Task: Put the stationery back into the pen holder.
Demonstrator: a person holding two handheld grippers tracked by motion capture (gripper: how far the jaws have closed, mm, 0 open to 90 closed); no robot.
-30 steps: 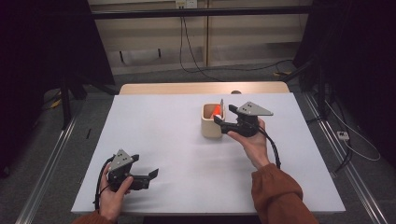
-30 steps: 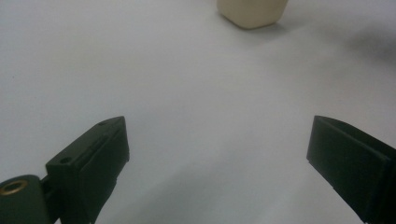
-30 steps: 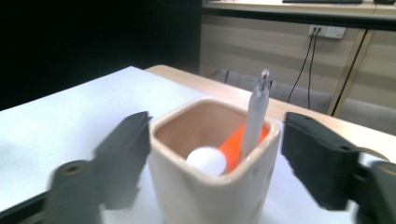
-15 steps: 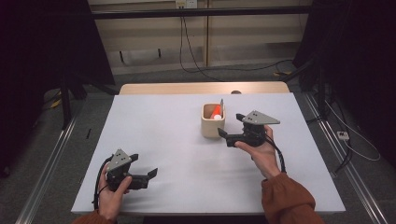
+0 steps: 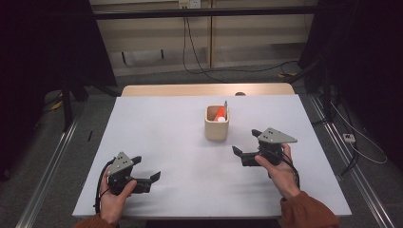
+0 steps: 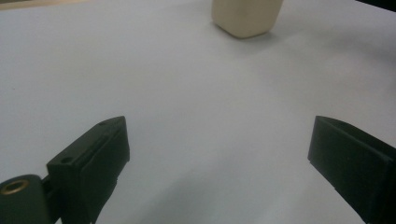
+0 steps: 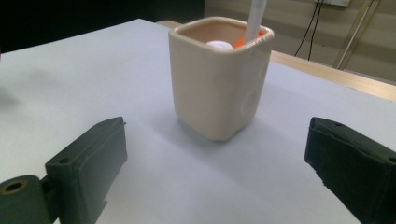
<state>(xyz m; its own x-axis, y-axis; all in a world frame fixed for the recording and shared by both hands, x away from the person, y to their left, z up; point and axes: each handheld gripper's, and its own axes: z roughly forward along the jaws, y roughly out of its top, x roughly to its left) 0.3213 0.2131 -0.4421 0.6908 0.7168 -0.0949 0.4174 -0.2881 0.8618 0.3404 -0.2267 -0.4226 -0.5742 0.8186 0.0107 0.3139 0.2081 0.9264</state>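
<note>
A beige square cup (image 5: 217, 124) stands upright on the white table (image 5: 161, 128), right of centre. It holds an orange marker (image 5: 220, 112), a white-capped item (image 5: 221, 119) and a thin grey pen (image 5: 225, 103). My right gripper (image 5: 244, 141) is a little nearer than the cup and to its right, pointing left, apart from it. Its jaws have just been opening and stand open with nothing between them. The right gripper view has the cup (image 7: 219, 79) ahead of the right gripper (image 7: 217, 140). My left gripper (image 5: 148, 167) rests open near the front left edge; in its own view it (image 6: 217, 140) is empty, with the cup (image 6: 245, 16) far ahead.
A wooden table edge (image 5: 204, 89) runs behind the white top. Black cables (image 5: 199, 61) trail over the floor beyond it, and more (image 5: 361, 147) lie at the right. Metal rails (image 5: 52, 166) flank the table.
The right hand has drawn back from the cup toward the near right side of the table, and its jaws have opened wider. The left hand has stayed put.
</note>
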